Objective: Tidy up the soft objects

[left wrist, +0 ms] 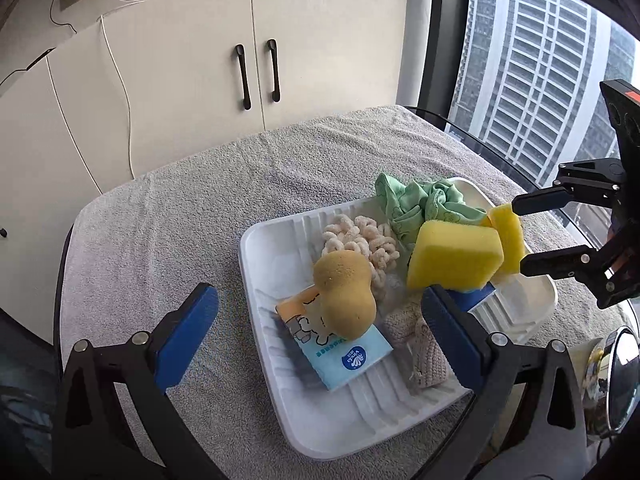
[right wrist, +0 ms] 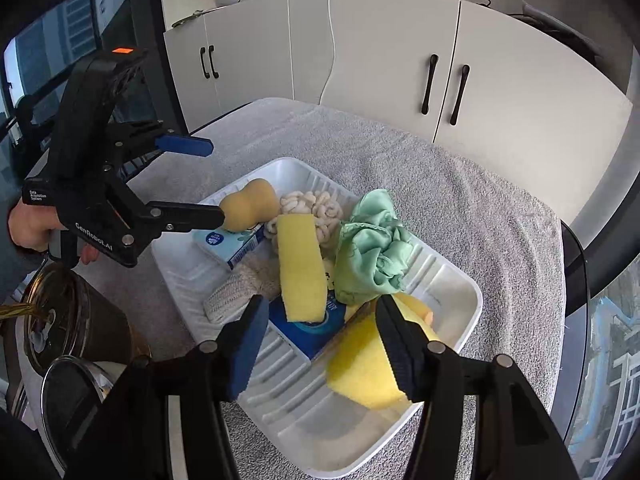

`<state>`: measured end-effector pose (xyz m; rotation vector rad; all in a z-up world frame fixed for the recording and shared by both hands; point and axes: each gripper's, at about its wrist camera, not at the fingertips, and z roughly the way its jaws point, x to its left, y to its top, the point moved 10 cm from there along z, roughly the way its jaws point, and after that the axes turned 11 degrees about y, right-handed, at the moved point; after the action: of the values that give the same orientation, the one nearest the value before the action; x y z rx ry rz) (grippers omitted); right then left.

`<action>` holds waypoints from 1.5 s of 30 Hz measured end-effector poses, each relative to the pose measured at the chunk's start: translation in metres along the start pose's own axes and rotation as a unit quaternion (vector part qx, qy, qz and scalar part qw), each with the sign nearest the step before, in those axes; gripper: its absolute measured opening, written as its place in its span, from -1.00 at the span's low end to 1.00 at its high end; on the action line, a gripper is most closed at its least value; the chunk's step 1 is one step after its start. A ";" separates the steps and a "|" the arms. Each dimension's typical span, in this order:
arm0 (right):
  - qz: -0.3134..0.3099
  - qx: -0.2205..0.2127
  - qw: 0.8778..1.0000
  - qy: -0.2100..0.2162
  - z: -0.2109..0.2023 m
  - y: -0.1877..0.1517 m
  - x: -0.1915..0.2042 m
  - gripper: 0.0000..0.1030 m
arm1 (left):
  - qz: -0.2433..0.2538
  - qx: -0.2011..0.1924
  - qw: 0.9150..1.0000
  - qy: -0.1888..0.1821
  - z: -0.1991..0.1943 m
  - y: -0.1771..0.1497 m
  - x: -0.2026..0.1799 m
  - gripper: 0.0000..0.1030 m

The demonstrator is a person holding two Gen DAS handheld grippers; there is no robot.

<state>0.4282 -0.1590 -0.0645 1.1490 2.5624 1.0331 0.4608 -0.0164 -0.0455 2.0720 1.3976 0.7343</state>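
Note:
A white tray (left wrist: pixel 276 256) on a grey towel holds several soft things: a tan peanut-shaped sponge (left wrist: pixel 346 294), a tissue pack (left wrist: pixel 344 354), a cream chenille cloth (left wrist: pixel 362 240), a green cloth (left wrist: pixel 416 202), a beige knit cloth (left wrist: pixel 420 340) and two yellow sponges (left wrist: pixel 454 254). My left gripper (left wrist: pixel 316 316) is open above the tray's near side, over the tan sponge. My right gripper (right wrist: pixel 320 344) is open over the tray's other end, with one yellow sponge (right wrist: pixel 302 268) ahead and another (right wrist: pixel 368 376) beside its right finger. In the right wrist view, the tray (right wrist: pixel 452 300) and green cloth (right wrist: pixel 370 250) show.
The grey towel (left wrist: pixel 200 200) covers a dark-edged table. White cabinets (left wrist: pixel 240 60) stand behind. A window (left wrist: pixel 540 60) is at the right. A dark pot and glass lid (right wrist: pixel 68 344) sit near the table's edge beside the left hand.

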 end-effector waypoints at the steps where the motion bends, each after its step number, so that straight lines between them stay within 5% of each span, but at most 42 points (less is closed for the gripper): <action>1: 0.004 -0.004 1.000 -0.005 -0.005 0.000 -0.001 0.17 | -0.007 -0.004 1.000 0.006 -0.005 0.001 0.005 1.00; 13: 0.061 -0.071 0.993 -0.065 -0.087 -0.024 -0.004 0.35 | -0.075 -0.065 0.990 0.098 -0.109 -0.017 0.043 1.00; 24: 0.101 -0.134 0.979 -0.119 -0.148 -0.085 0.069 0.55 | -0.091 -0.116 0.978 0.149 -0.210 -0.079 -0.011 1.00; 35: 0.164 -0.191 0.949 -0.187 -0.165 -0.146 0.138 0.76 | -0.157 -0.101 0.968 0.167 -0.240 -0.133 -0.072 1.00; 45: 0.155 -0.213 0.936 -0.234 -0.186 -0.154 0.163 0.84 | -0.170 -0.082 0.967 0.169 -0.250 -0.150 -0.100 1.00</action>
<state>0.1493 -0.2156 -0.0016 1.4749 1.7248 1.1313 0.1585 -0.0305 0.0147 1.5736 1.7521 1.0471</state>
